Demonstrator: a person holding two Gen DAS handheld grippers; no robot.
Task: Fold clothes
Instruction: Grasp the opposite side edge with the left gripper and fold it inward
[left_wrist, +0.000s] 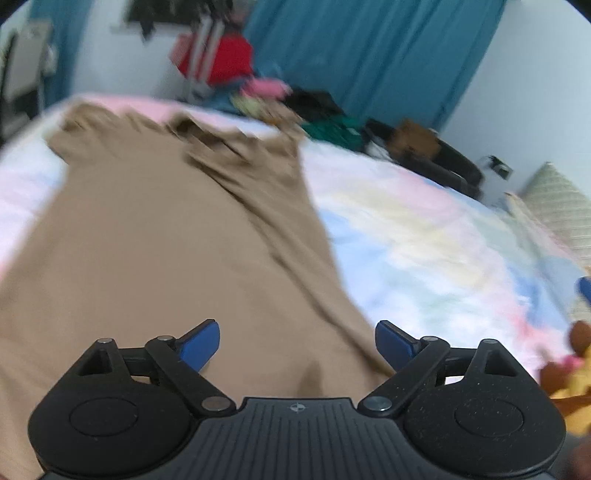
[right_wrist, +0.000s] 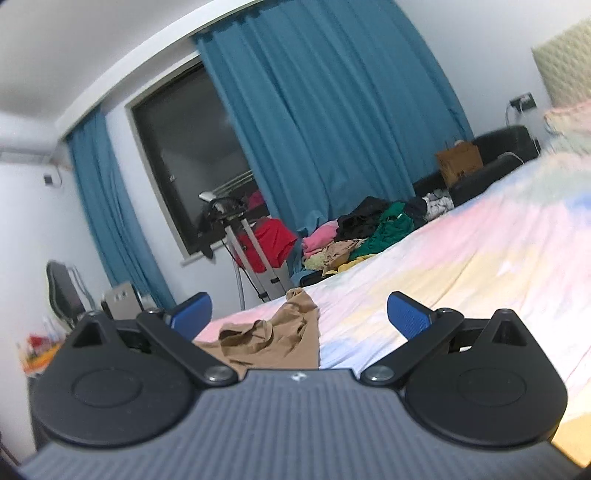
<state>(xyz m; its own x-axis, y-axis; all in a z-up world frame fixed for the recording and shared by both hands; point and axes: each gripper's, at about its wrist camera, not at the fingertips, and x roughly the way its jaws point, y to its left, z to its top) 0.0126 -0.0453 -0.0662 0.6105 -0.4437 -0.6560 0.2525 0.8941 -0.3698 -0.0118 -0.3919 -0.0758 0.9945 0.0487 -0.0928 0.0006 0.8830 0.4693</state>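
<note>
Lying flat on the pastel bedsheet (left_wrist: 424, 236), the tan shirt (left_wrist: 159, 236) fills the left wrist view from 6 to 11 o'clock, its right edge running diagonally. The left gripper (left_wrist: 297, 345) hovers spread, empty, over the hem. The right gripper (right_wrist: 299, 314) is spread too, holding nothing, bare sheet toward 2 o'clock.
</note>
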